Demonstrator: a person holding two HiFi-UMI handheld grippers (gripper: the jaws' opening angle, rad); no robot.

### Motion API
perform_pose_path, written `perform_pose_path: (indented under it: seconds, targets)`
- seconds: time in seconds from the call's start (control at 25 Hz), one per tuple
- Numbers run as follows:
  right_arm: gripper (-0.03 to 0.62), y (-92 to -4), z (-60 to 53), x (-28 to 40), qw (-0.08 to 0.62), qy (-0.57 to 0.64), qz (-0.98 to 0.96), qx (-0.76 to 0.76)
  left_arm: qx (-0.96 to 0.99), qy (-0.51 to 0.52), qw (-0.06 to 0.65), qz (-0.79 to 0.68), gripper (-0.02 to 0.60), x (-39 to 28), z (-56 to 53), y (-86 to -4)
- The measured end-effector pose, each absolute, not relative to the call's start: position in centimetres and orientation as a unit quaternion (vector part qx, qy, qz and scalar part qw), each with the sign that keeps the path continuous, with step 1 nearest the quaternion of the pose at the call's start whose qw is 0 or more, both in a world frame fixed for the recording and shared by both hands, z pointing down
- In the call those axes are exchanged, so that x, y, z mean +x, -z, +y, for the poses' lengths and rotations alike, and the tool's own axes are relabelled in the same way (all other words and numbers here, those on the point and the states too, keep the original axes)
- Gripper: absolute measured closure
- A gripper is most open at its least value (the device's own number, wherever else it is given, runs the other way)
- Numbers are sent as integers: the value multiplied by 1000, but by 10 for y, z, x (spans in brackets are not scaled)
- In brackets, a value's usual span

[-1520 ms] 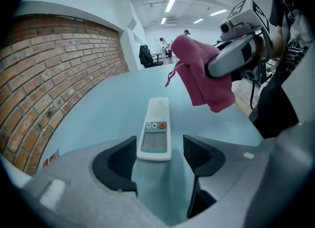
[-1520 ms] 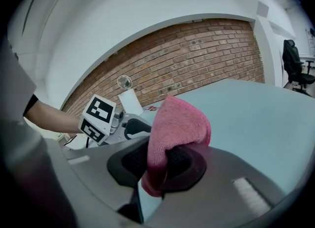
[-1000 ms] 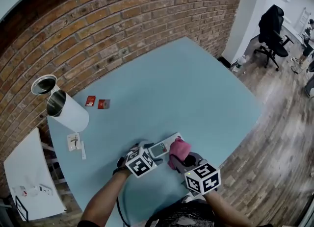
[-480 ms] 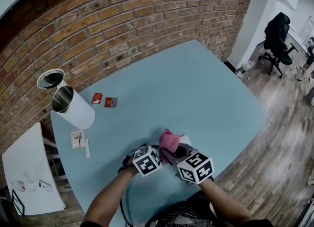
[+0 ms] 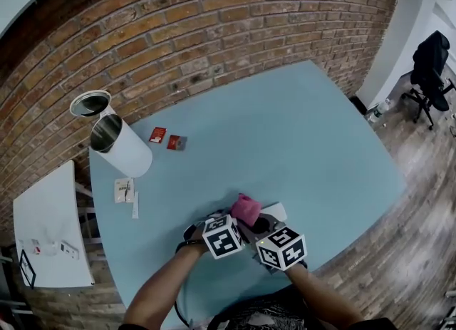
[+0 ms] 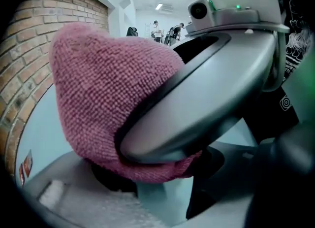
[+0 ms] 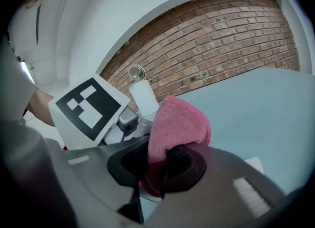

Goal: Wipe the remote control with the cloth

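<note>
In the head view both grippers meet near the front edge of the light blue table. My right gripper is shut on a bunched pink cloth, which rests on top of the remote control. Only the remote's white end sticks out to the right. In the right gripper view the cloth is pinched between the dark pads of my right gripper. My left gripper has just been closing. In its own view a pale slab, the remote, sits between its jaws under the cloth.
A white tube lies on the table's left side with a round lid behind it. Two small red packets and some paper slips lie nearby. A white side table stands to the left and a brick wall behind.
My right gripper has carried the pink cloth leftward and slightly down onto the remote, close against the left gripper. Most of the remote is now covered. The left gripper stayed in place.
</note>
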State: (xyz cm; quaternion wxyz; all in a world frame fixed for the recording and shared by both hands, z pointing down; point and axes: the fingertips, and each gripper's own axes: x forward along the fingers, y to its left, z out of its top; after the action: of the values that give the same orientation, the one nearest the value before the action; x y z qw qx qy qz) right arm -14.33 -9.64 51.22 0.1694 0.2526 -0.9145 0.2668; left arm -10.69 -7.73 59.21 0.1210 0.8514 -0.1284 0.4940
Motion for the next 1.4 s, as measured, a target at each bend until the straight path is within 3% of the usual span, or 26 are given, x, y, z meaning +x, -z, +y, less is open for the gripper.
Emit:
perform_pose_path:
  seconds: [1.4]
  targets:
    - [531, -517, -162, -22, 149, -289, -920, 217, 752, -615, 187, -148, 301, -115, -75, -599]
